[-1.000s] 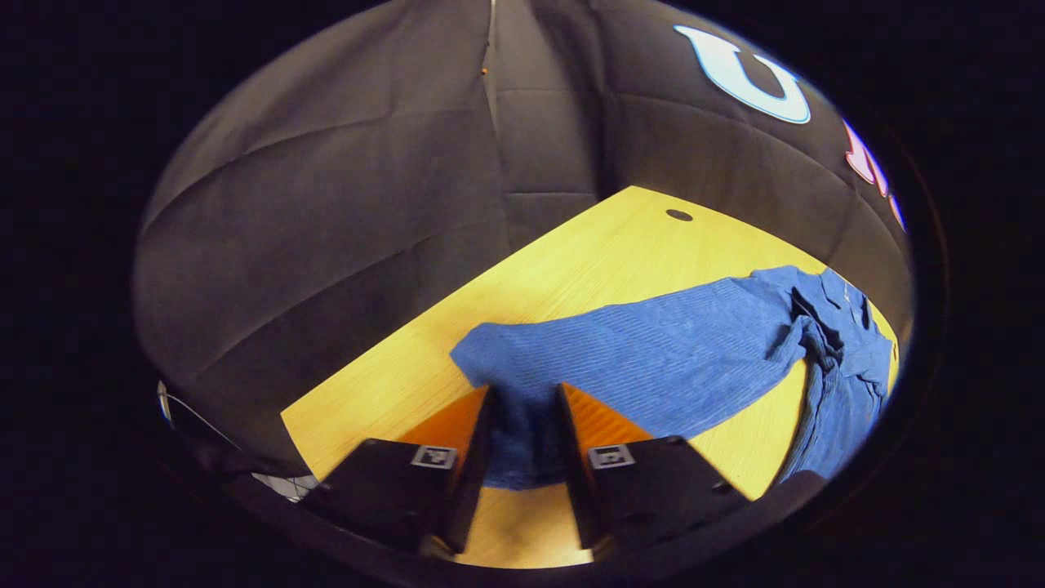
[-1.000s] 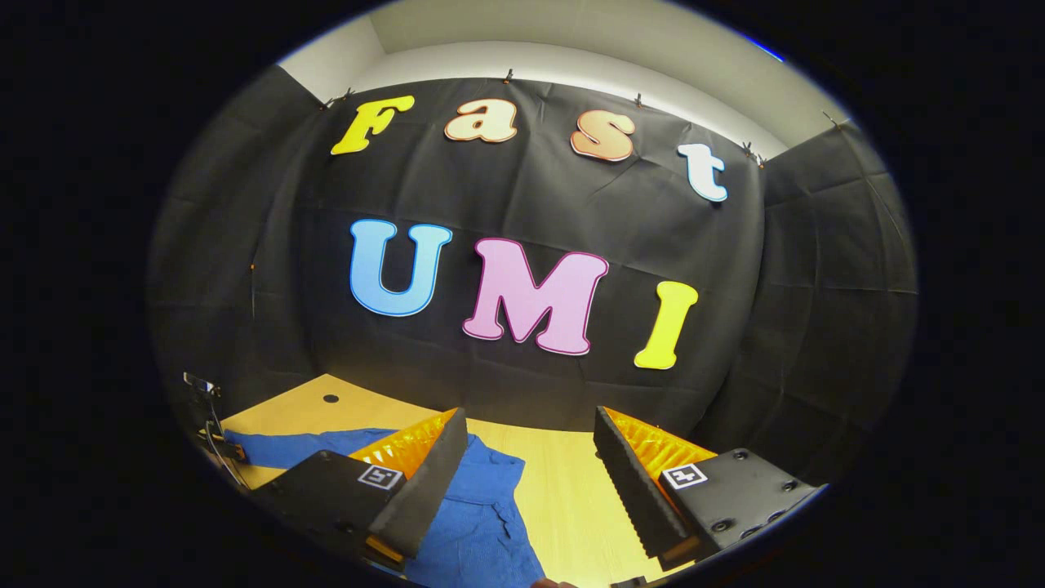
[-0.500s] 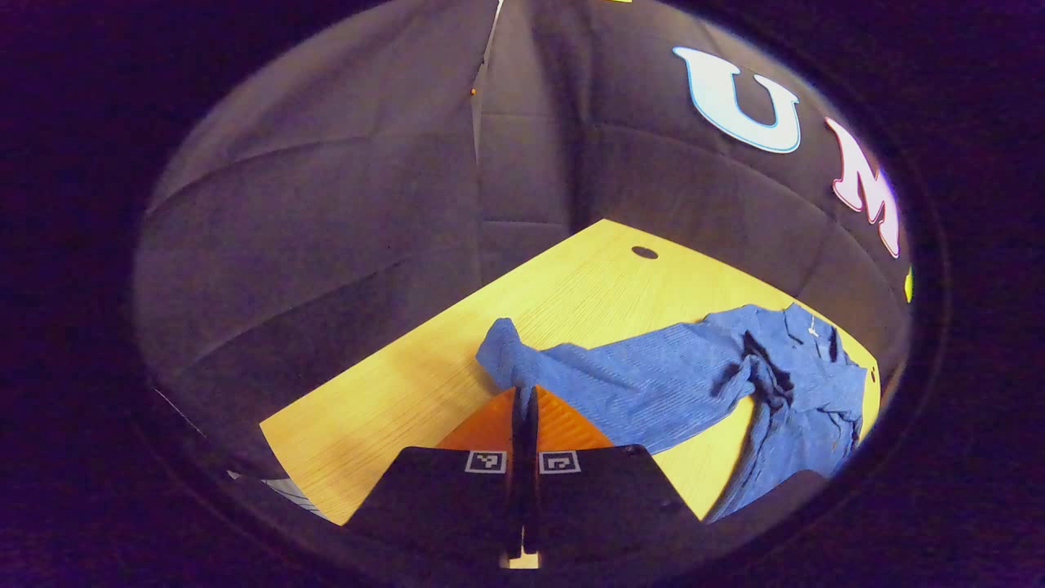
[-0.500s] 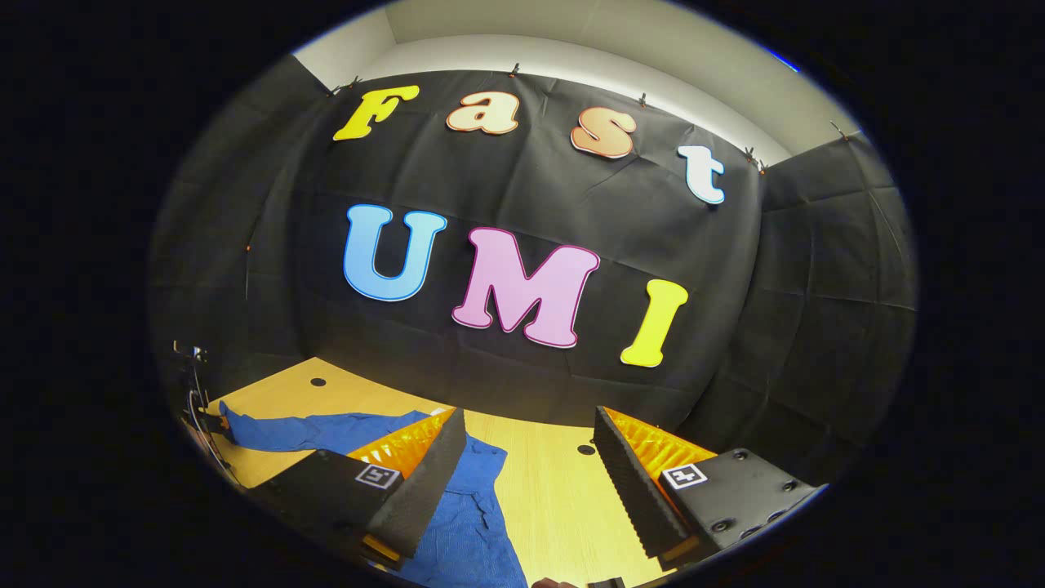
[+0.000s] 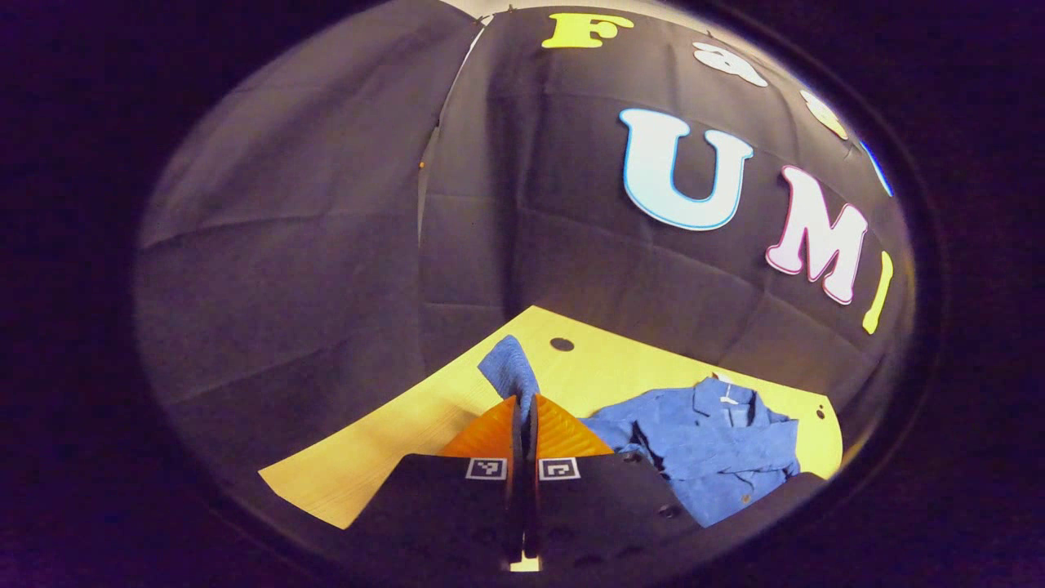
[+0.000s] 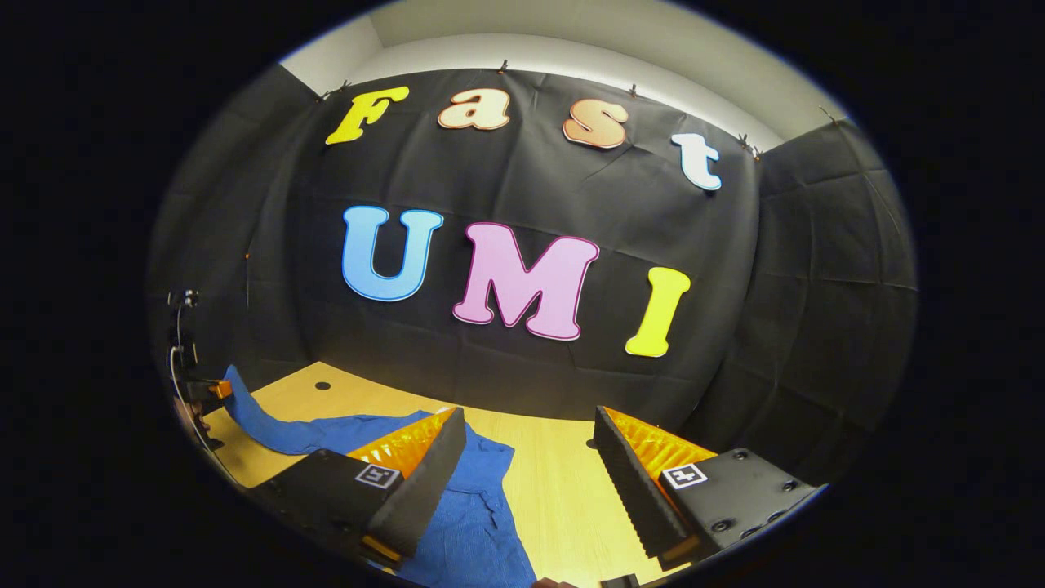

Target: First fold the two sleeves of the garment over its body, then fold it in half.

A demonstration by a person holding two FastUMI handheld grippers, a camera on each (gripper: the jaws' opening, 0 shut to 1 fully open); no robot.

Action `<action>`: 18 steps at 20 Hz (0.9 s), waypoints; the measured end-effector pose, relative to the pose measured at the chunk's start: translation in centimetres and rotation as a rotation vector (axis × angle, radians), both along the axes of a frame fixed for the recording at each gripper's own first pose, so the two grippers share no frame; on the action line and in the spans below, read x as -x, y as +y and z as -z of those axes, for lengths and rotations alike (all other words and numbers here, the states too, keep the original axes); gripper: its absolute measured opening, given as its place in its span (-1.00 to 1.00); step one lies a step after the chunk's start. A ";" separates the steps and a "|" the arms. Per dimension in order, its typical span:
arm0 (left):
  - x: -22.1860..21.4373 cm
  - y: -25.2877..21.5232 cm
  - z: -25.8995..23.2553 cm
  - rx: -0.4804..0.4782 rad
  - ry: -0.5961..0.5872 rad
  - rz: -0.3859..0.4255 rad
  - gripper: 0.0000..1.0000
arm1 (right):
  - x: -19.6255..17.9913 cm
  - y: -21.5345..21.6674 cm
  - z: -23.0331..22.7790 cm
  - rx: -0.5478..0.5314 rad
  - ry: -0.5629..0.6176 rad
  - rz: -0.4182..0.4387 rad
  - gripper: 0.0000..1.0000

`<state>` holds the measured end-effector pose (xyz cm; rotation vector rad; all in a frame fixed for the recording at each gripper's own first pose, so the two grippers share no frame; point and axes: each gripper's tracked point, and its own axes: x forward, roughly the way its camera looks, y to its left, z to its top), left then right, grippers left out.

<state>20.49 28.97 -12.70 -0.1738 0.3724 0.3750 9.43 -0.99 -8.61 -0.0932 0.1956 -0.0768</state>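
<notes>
The left hand-held gripper pinches the first sleeve aloft, nothing folded yet, while the right hand-held gripper hangs open above the garment.

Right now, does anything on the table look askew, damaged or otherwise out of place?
Nothing looks damaged or spilled. The blue garment lies rumpled rather than flat on the wooden table, with one sleeve lifted off it, pinched in the left gripper. That fits folding a sleeve. The right gripper is open above the table.
</notes>
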 end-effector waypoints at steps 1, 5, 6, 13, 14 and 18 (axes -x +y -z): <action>-1.0 -1.2 -1.5 -0.005 -0.026 0.027 -1.00 | 0.1 -0.3 0.1 -0.002 0.002 0.006 1.00; -5.0 -7.0 -4.3 -0.061 -0.055 0.148 -1.00 | 0.6 -1.6 0.7 -0.012 0.014 0.031 1.00; -6.1 -8.7 -4.3 -0.076 -0.041 0.187 -1.00 | 0.7 -2.0 0.8 -0.013 0.016 0.039 1.00; -14.1 -22.6 0.0 -0.076 0.039 0.455 -1.00 | 1.9 -6.0 3.0 -0.034 0.075 0.127 1.00; -15.0 -24.3 0.9 -0.091 0.059 0.484 -1.00 | 2.1 -6.7 3.2 -0.032 0.081 0.146 0.86; -17.5 -29.5 4.0 -0.119 0.146 0.573 -1.00 | 2.6 -8.8 3.8 -0.013 0.101 0.194 0.86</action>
